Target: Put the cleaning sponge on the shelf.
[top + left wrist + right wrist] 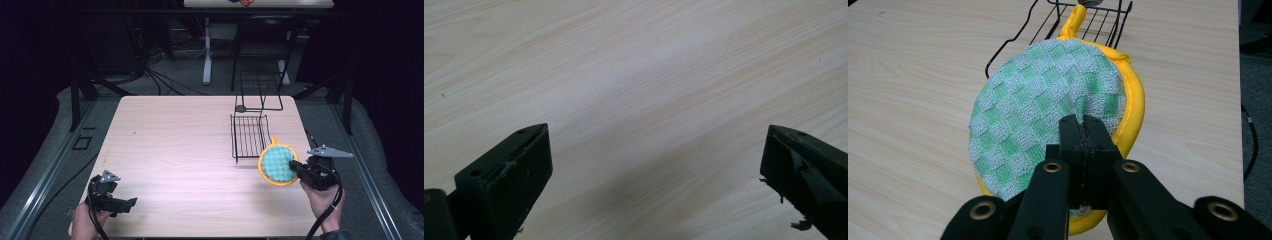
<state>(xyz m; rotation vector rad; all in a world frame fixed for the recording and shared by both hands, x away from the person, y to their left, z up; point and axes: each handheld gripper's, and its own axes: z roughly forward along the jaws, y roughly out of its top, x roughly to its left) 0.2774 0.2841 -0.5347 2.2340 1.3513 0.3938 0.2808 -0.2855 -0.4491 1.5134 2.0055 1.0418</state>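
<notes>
A round pot holder [276, 164] with a green-and-white checked face, a yellow rim and a yellow loop hangs tilted just above the table's right side. My right gripper [296, 168] is shut on its near edge, and the right gripper view shows the jaws pinched together on the pot holder [1048, 105]. Its loop reaches toward a black wire rack [248, 135] standing just behind it. My left gripper [127, 204] rests near the front left corner of the table, open, with bare wood between its jaws [656, 165].
The wire rack has a tall upright back frame [258, 85] at the table's far edge. The light wooden table [175, 145] stretches bare between the two grippers. A cable trails from each gripper toward the front edge. Dark floor and table legs lie beyond.
</notes>
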